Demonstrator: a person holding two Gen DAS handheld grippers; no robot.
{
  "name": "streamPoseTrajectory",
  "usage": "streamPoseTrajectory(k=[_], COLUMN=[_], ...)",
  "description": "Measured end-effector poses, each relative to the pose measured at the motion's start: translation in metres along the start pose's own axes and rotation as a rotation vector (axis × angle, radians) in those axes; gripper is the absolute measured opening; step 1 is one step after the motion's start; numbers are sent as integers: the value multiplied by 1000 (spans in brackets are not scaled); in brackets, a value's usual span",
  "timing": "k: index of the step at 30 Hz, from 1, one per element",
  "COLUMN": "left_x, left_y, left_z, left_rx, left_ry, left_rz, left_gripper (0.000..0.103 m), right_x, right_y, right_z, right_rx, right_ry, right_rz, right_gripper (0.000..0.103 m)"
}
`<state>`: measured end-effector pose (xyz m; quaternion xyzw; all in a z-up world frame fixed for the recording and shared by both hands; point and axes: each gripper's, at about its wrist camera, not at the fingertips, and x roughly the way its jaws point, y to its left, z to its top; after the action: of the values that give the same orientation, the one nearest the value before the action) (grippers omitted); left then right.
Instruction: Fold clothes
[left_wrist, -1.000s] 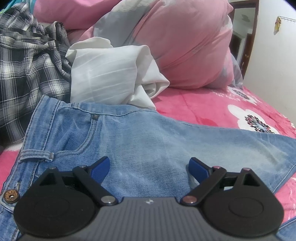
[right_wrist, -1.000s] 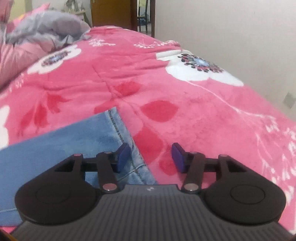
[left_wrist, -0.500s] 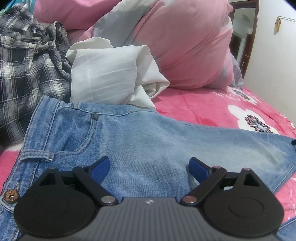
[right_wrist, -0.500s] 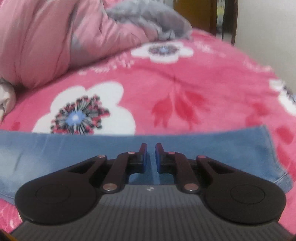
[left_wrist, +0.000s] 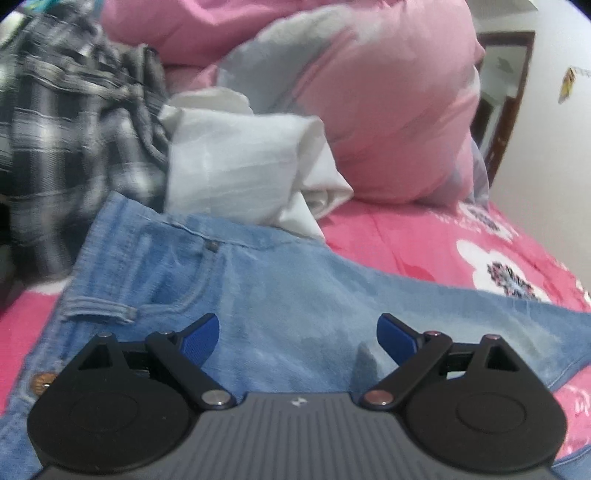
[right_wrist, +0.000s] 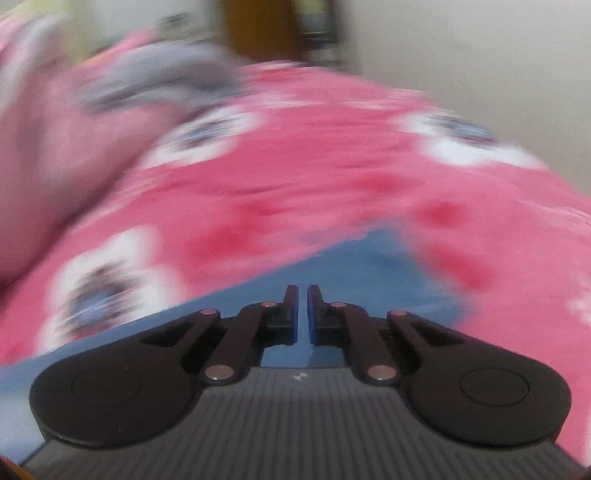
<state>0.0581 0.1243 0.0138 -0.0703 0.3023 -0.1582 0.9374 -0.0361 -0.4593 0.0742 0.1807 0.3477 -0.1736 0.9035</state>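
jeans (left_wrist: 280, 295) lie spread across the pink bed (left_wrist: 413, 243), filling the lower middle of the frame. left gripper (left_wrist: 298, 332) hangs over them, jaws wide apart. right gripper (right_wrist: 302, 314) pinches denim, jaws nearly closed, probably to carry the leg over.

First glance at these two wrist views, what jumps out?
The light-blue jeans lie across the hot-pink floral blanket, right under the open left gripper. Behind them sit a crumpled white garment, a plaid shirt at left and a big pink pillow. The right wrist view is motion-blurred; the right gripper looks nearly closed over denim.
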Motion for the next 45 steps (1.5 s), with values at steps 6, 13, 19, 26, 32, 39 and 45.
streamPoseTrajectory(k=[6, 13, 19, 26, 32, 39, 45], left_x=[-11, -6, -8, -14, -22, -25, -32], left_y=[19, 34, 26, 35, 53, 70, 76], left_z=[9, 14, 12, 15, 23, 26, 30], left_rx=[-38, -50, 5, -21, -70, -117, -134], left_ry=[-33, -16, -34, -65, -89, -86, -109], left_rz=[67, 143, 174, 196, 225, 239, 240], left_gripper=[93, 93, 93, 93, 93, 93, 93], right_x=[25, 67, 69, 41, -7, 4, 24], right_y=[200, 289, 176, 95, 245, 405, 416], right_z=[-45, -96, -64, -34, -70, -145, -153], right_rx=[-343, -553, -431, -210, -487, -825, -786], right_ry=[134, 185, 122, 75, 72, 187, 268], right_rz=[367, 367, 132, -65, 376, 651, 616], right_gripper=[5, 2, 1, 7, 6, 5, 3])
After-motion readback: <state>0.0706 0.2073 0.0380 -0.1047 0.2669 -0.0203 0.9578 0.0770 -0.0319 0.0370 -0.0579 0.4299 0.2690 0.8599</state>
